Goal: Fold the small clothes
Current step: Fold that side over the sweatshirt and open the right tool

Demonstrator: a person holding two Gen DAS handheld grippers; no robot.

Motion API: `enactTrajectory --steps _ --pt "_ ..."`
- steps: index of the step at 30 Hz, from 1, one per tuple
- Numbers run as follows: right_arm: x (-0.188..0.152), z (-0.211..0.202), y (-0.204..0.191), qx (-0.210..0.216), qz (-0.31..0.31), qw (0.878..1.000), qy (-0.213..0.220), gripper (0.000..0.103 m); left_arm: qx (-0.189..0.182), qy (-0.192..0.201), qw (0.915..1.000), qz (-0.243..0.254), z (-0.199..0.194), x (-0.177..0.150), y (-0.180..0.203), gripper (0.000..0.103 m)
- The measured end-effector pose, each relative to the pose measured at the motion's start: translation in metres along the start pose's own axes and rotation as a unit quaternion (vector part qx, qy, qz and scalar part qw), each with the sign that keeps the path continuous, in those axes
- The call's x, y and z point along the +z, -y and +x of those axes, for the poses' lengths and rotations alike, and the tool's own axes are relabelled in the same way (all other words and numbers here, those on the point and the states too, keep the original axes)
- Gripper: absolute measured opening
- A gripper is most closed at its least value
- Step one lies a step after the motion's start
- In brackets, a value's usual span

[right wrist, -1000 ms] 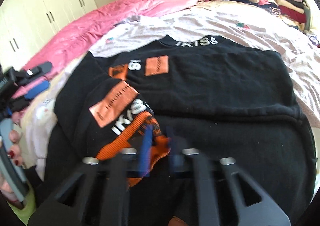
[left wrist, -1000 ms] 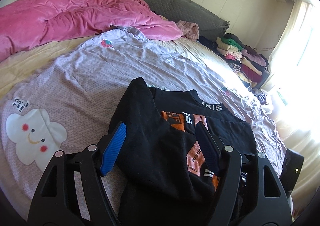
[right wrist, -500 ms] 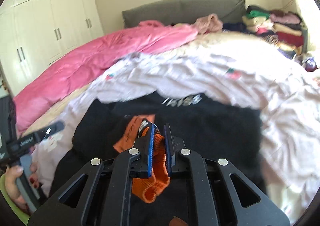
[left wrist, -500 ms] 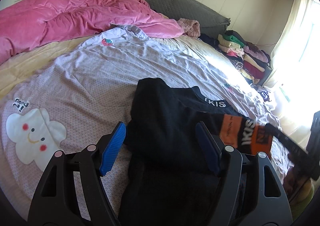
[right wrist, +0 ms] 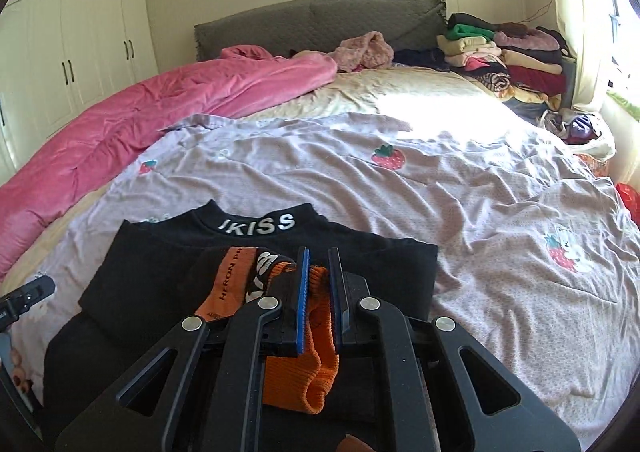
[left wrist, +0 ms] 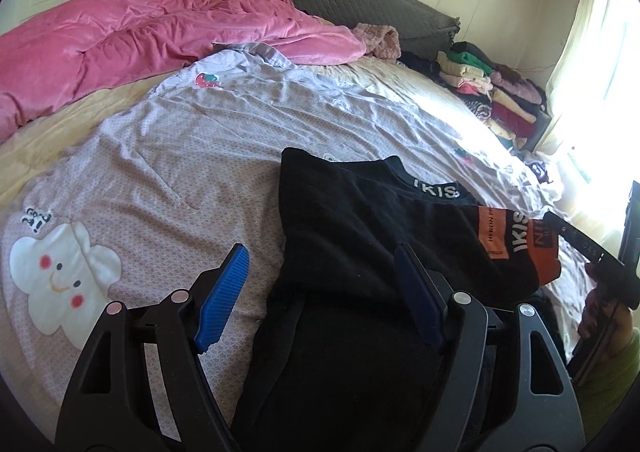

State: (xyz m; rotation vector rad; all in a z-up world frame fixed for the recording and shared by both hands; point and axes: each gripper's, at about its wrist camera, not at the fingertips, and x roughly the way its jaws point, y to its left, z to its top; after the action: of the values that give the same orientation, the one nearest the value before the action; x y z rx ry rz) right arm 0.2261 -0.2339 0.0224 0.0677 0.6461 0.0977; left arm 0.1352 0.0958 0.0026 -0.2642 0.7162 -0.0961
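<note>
A black sweater [left wrist: 360, 236] with white IKISS lettering on the collar lies on the lilac sheet [left wrist: 180, 155]. It also shows in the right wrist view [right wrist: 168, 260]. My right gripper [right wrist: 319, 284] is shut on the sweater's orange ribbed cuff [right wrist: 308, 364], holding the sleeve [right wrist: 236, 284] over the sweater's body. In the left wrist view the sleeve [left wrist: 516, 240] stretches to the right edge. My left gripper [left wrist: 326, 292] is open and empty, hovering over the sweater's left edge.
A pink duvet [left wrist: 140, 35] lies along the left of the bed. Stacks of folded clothes [right wrist: 508, 55] sit at the far right by the grey headboard [right wrist: 320, 23]. White wardrobes [right wrist: 80, 51] stand on the left, a bright window on the right.
My right gripper has lifted the sleeve by its cuff and drawn it across the sweater to the right, unfolding it off the left side. My left gripper stayed open.
</note>
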Motion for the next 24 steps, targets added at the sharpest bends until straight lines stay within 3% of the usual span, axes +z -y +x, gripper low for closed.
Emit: enactTrajectory --steps 4,6,7,13,16,17,18,19,24 --pt "-0.001 0.007 0.005 -0.006 0.005 1.0 -0.006 0.009 0.007 -0.018 0.9997 0.016 0.011 0.006 0.008 0.045" --pt "-0.002 0.01 0.007 -0.009 0.005 1.0 -0.008 0.009 0.001 -0.031 0.9993 0.023 0.018 0.012 0.015 0.025" --pt "-0.002 0.011 0.008 -0.013 0.005 1.0 -0.01 0.009 -0.009 -0.035 0.9991 0.024 0.02 0.015 0.02 0.021" --pt "-0.006 0.017 0.017 -0.029 0.024 0.999 -0.023 0.01 -0.024 -0.07 0.9953 0.062 0.05 0.018 0.051 0.021" --pt "-0.011 0.009 0.03 -0.039 0.051 0.998 -0.019 0.015 -0.009 -0.107 0.9919 0.067 0.077 0.003 0.047 0.021" --pt "-0.013 0.007 0.034 -0.038 0.06 0.997 -0.02 0.022 -0.007 -0.114 0.9913 0.066 0.082 -0.001 0.044 0.022" --pt "-0.015 0.005 0.037 -0.037 0.066 0.997 -0.021 0.032 -0.01 -0.115 0.9912 0.064 0.084 -0.006 0.041 0.022" --pt "-0.018 0.003 0.041 -0.034 0.076 0.996 -0.023 0.035 -0.014 -0.111 0.9917 0.062 0.084 -0.008 0.039 0.022" --pt "-0.033 0.008 0.047 -0.006 0.107 0.993 -0.057 0.036 -0.017 -0.108 0.992 0.062 0.079 -0.007 0.038 0.023"
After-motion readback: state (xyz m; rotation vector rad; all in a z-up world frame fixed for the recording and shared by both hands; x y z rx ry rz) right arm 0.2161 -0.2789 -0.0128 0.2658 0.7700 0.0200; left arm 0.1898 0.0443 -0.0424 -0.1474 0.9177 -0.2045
